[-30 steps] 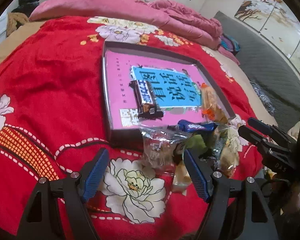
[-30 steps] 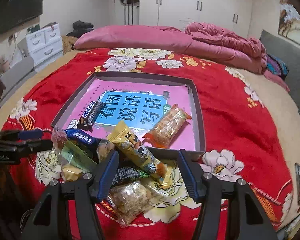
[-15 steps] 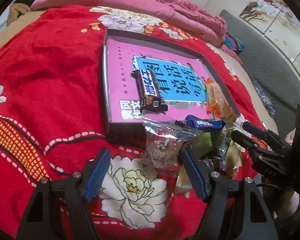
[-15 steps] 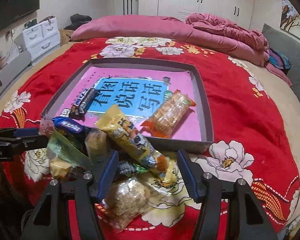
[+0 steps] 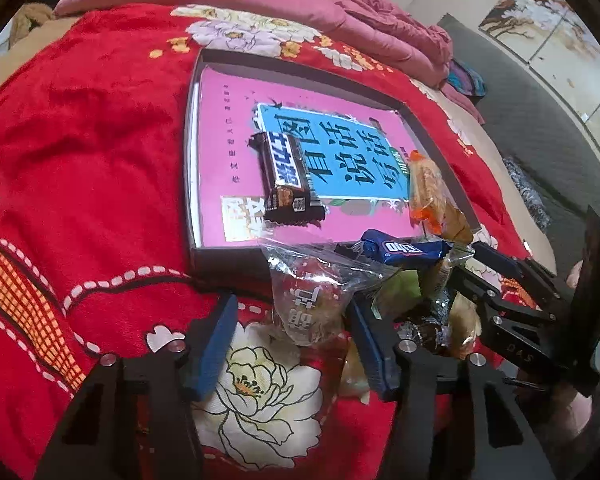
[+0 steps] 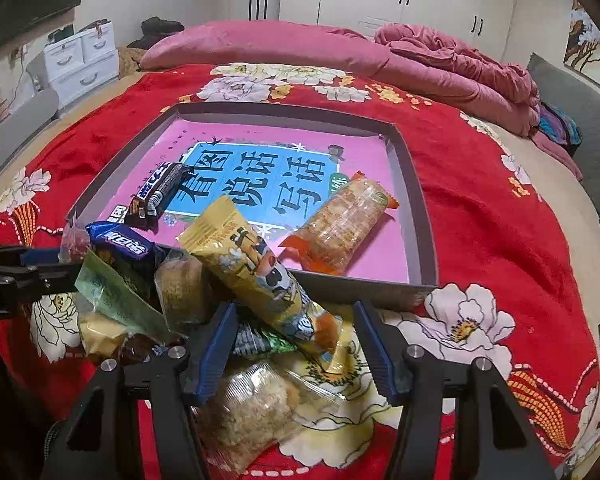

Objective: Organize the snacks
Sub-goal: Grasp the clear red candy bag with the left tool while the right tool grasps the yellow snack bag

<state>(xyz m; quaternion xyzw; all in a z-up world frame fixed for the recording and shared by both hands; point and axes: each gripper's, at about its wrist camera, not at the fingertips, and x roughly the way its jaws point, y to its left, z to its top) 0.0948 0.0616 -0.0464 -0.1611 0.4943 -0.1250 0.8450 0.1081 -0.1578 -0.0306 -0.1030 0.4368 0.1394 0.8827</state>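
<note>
Right wrist view: snack pile (image 6: 204, 292) on the red bed (image 6: 480, 200), against the grey tray (image 6: 420, 216).
Right gripper (image 6: 292, 344) spread around a yellow packet (image 6: 252, 268); left gripper (image 5: 292, 340), jaws just closing, unclamped around a clear bag (image 5: 308, 300). Blue wrapper (image 5: 404, 249) reads "Oreo"-like.

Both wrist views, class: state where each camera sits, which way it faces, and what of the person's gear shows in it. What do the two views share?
Left wrist: on the left gripper, facing down at a clear packet; the right gripper shows at right.
Right wrist: on the right gripper, facing down at a yellow packet; the left gripper shows at left.
Shared: the tray, chocolate bar and snack pile.
</note>
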